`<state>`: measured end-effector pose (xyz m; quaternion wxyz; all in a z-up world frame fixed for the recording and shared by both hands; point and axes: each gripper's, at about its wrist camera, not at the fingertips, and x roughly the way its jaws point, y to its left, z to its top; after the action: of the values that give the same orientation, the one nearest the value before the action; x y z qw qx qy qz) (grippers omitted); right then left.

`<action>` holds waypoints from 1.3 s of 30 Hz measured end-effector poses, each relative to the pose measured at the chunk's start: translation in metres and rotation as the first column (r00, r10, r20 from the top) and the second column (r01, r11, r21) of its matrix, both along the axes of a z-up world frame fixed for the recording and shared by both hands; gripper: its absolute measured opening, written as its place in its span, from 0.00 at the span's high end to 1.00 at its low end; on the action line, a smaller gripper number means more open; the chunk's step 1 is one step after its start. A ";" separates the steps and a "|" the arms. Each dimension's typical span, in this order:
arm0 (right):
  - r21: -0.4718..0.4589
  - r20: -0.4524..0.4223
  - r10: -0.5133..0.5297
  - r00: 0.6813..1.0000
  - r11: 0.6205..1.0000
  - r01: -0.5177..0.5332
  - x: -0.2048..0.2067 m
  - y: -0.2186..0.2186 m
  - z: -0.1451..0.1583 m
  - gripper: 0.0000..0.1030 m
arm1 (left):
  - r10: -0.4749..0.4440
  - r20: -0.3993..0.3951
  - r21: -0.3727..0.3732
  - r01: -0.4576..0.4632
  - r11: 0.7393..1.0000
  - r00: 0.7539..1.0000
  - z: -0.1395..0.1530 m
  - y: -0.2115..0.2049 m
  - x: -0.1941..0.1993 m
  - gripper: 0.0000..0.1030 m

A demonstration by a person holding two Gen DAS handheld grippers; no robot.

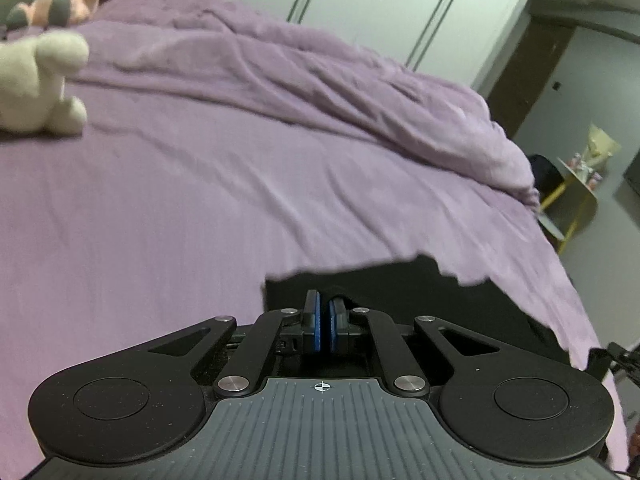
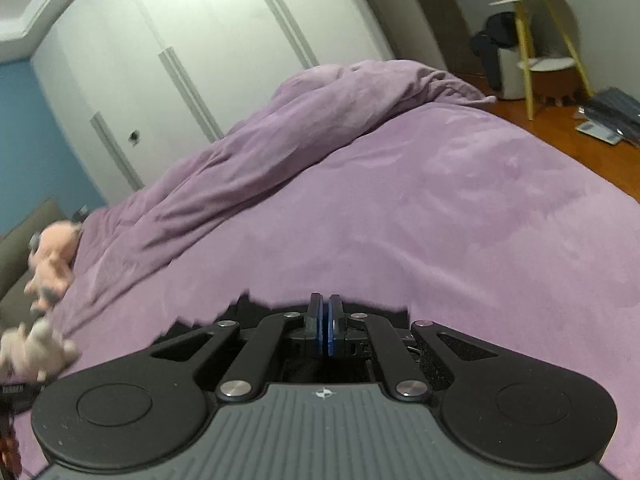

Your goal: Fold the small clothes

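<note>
Left tool clamped on edge of black fabric garment, blue pads nearly together. Right tool pinching same garment, pads closed. Garment on purple bedspread, near edge. Cream plush toy far left.

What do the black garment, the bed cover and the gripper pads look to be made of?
Black garment: soft matte knit or jersey, probably; it drapes limp with a jagged edge, no sheen.
Purple bed cover: brushed, fleece-like fabric, with a soft nap and shallow wrinkles.
Pads of the left hand-held gripper: blue, matte, likely rubber or foam.
</note>
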<state>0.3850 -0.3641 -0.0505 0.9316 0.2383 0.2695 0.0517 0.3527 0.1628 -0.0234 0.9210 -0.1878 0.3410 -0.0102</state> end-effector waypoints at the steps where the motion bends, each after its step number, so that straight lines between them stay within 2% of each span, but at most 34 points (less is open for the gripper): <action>1: -0.004 -0.005 -0.025 1.000 1.000 0.025 0.011 0.001 0.002 0.99 | 0.016 -0.001 0.018 -0.016 1.000 1.000 0.004 -0.002 0.009 0.94; 8: -0.055 -0.028 -0.148 0.989 0.988 0.146 0.080 0.010 0.000 0.99 | 0.117 0.008 0.103 -0.117 0.988 0.993 0.016 -0.014 0.079 0.94; 11: -0.060 -0.042 -0.162 0.986 0.985 0.160 0.098 0.017 -0.016 0.97 | 0.176 -0.022 0.169 -0.169 0.971 0.984 -0.001 -0.025 0.101 0.90; 13: -0.086 -0.023 -0.198 0.980 0.977 0.195 0.096 0.018 -0.020 0.96 | 0.211 -0.080 0.157 -0.196 0.968 0.974 -0.019 -0.025 0.107 0.84; 15: -0.100 0.024 -0.241 0.970 0.965 0.242 0.083 0.017 -0.018 0.91 | 0.244 -0.110 0.138 -0.229 0.964 0.963 -0.035 -0.023 0.100 0.79; 17: -0.109 0.068 -0.253 0.965 0.959 0.260 0.066 0.020 -0.015 0.77 | 0.253 -0.078 0.166 -0.237 0.957 0.964 -0.042 -0.028 0.082 0.75; 19: -0.096 0.081 -0.140 0.987 0.984 0.147 0.054 0.035 -0.018 0.75 | 0.230 -0.007 0.235 -0.222 0.946 0.973 -0.044 -0.043 0.061 0.73; 21: -0.065 0.034 0.031 0.999 0.998 -0.029 0.054 0.060 -0.028 0.75 | 0.164 0.044 0.256 -0.170 0.952 0.986 -0.043 -0.063 0.047 0.69; 23: -0.024 -0.042 0.194 0.980 0.980 -0.195 0.063 0.092 -0.045 0.75 | 0.074 0.077 0.232 -0.090 0.969 0.994 -0.044 -0.085 0.047 0.52; 26: 0.004 -0.094 0.293 0.951 0.956 -0.294 0.074 0.124 -0.066 0.75 | 0.017 0.101 0.261 -0.043 0.965 0.995 -0.046 -0.112 0.056 0.51; 28: -0.056 -0.099 0.277 0.956 0.958 -0.283 0.083 0.130 -0.076 0.79 | -0.013 0.118 0.264 -0.019 0.964 0.993 -0.049 -0.121 0.064 0.44; 29: -0.083 -0.077 0.261 0.962 0.960 -0.267 0.085 0.125 -0.080 0.86 | -0.041 0.088 0.274 0.016 0.962 0.995 -0.054 -0.125 0.072 0.45; 30: -0.076 -0.070 0.239 0.968 0.967 -0.244 0.087 0.116 -0.084 0.93 | -0.039 0.051 0.313 0.021 0.950 0.998 -0.061 -0.129 0.081 0.45; 31: -0.027 -0.073 0.217 0.973 0.975 -0.220 0.089 0.101 -0.088 1.00 | -0.007 0.020 0.358 -0.001 0.934 1.000 -0.068 -0.131 0.087 0.46; 33: 0.027 -0.060 0.169 0.984 0.985 -0.168 0.089 0.075 -0.090 1.00 | 0.037 -0.031 0.402 -0.021 0.915 0.999 -0.085 -0.126 0.095 0.44; 34: 0.015 -0.045 0.135 0.990 0.991 -0.134 0.086 0.064 -0.089 1.00 | 0.037 -0.014 0.380 -0.029 0.925 0.999 -0.091 -0.117 0.094 0.43; 35: -0.048 -0.030 0.084 0.996 0.995 -0.085 0.083 0.056 -0.087 1.00 | 0.042 0.007 0.358 -0.042 0.933 0.999 -0.093 -0.112 0.092 0.42; 36: -0.072 -0.023 0.048 0.999 0.996 -0.049 0.082 0.049 -0.087 1.00 | 0.047 0.010 0.340 -0.048 0.939 0.999 -0.094 -0.108 0.092 0.42; 38: -0.050 -0.037 0.004 0.999 0.999 -0.006 0.080 0.042 -0.086 1.00 | 0.048 0.010 0.343 -0.048 0.938 0.999 -0.094 -0.108 0.092 0.41; 39: -0.106 -0.035 -0.021 0.999 0.994 0.018 0.076 0.048 -0.080 1.00 | 0.048 0.007 0.355 -0.047 0.934 0.999 -0.093 -0.110 0.091 0.41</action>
<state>0.4613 -0.3164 -0.1307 0.9384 0.1921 0.2861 0.0240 0.4435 0.0528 -0.1159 0.9395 -0.0268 0.3334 0.0740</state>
